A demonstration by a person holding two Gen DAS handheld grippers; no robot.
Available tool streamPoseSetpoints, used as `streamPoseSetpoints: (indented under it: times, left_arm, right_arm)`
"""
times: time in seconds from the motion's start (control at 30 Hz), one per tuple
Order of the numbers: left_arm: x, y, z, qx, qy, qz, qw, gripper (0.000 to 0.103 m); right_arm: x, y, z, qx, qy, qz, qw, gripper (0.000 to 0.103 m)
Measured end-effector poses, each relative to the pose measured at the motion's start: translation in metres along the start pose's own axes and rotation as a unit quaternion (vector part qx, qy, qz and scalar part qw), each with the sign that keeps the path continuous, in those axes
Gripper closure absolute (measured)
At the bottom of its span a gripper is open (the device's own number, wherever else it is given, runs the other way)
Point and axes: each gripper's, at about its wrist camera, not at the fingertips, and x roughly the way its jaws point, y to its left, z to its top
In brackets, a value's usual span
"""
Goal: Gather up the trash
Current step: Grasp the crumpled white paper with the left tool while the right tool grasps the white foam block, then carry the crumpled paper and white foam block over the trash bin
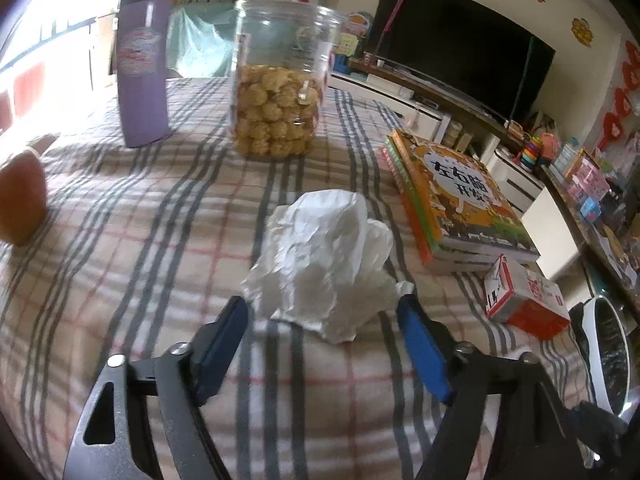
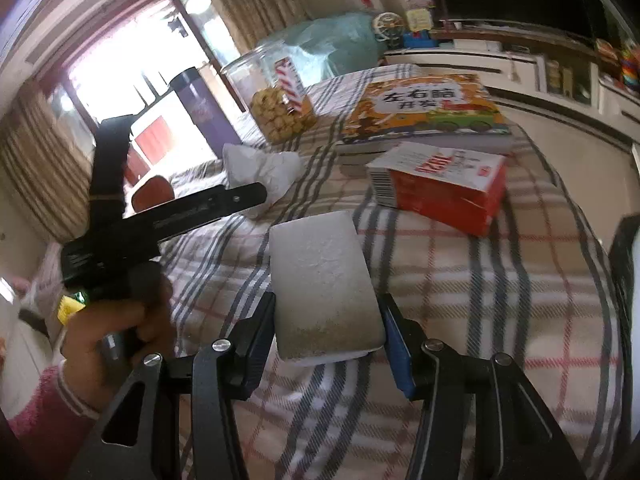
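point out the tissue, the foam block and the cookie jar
tissue (image 1: 320, 264), left wrist view, middle of the crumpled wad
foam block (image 2: 324, 280), right wrist view, top face
cookie jar (image 1: 276, 120), left wrist view, cookie-filled lower half

- One crumpled white tissue (image 1: 320, 264).
- One white foam block (image 2: 326, 288).
- One clear jar of biscuits (image 1: 276, 80).
- One purple flask (image 1: 144, 64).
- One red and white carton (image 1: 524, 300).
- Books (image 1: 456, 196) in one stack; at least two, the exact count unclear.
- One orange round thing (image 1: 20, 196) at the edge, partly cut off.
- One television (image 1: 460, 40).
- Two grippers: left gripper (image 1: 324, 344), right gripper (image 2: 328, 340).
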Motion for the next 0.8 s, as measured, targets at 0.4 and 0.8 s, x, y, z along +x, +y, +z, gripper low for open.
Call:
streamPoseSetpoints:
  times: [0.4,0.8]
  left_arm:
    - [-0.024,-0.011,-0.024,0.017,0.005,-0.027,0.9995,0.099]
    - [-0.113,-0.038,-0.083,0.035,-0.016,-0.059,0.9976,0.1]
  right_arm:
    - [-0.02,-0.013,-0.015,0.028,-0.015,0.002,0.999,0.052]
    - [-0.051,-0.021,-0.035,0.039,-0.029,-0.014,0.999,0.052]
